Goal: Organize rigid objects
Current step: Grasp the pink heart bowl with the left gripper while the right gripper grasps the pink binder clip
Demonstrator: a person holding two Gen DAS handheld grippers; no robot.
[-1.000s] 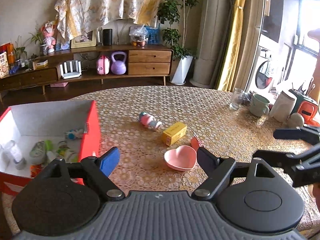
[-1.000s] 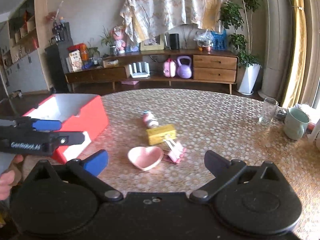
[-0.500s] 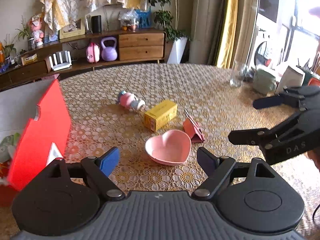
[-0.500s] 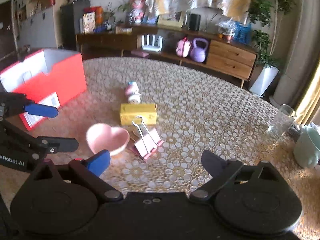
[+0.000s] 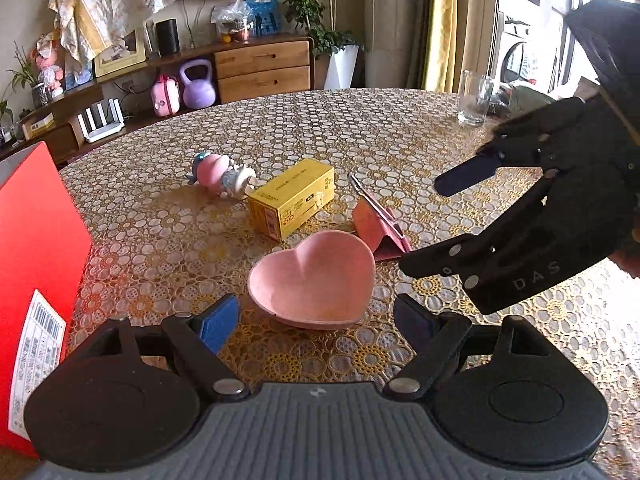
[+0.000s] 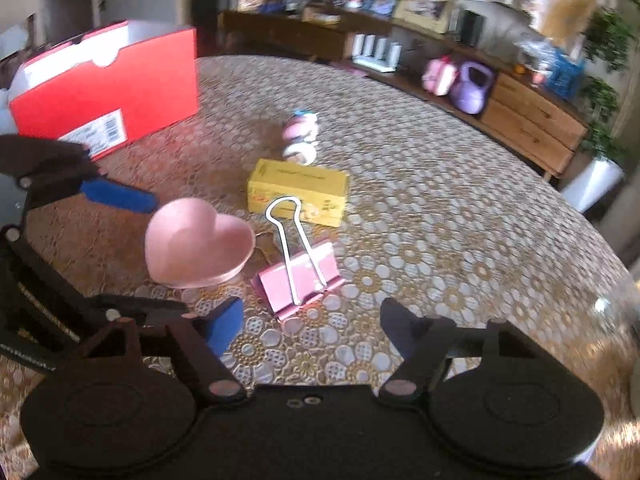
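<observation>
The pink binder clip lies just ahead of the right gripper, whose empty jaws, still spread, have just been closing.

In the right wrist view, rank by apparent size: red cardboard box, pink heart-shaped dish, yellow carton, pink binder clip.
1. Red cardboard box
2. Pink heart-shaped dish and yellow carton look about alike
3. Pink binder clip, though its nearness makes the ranking unsure
</observation>
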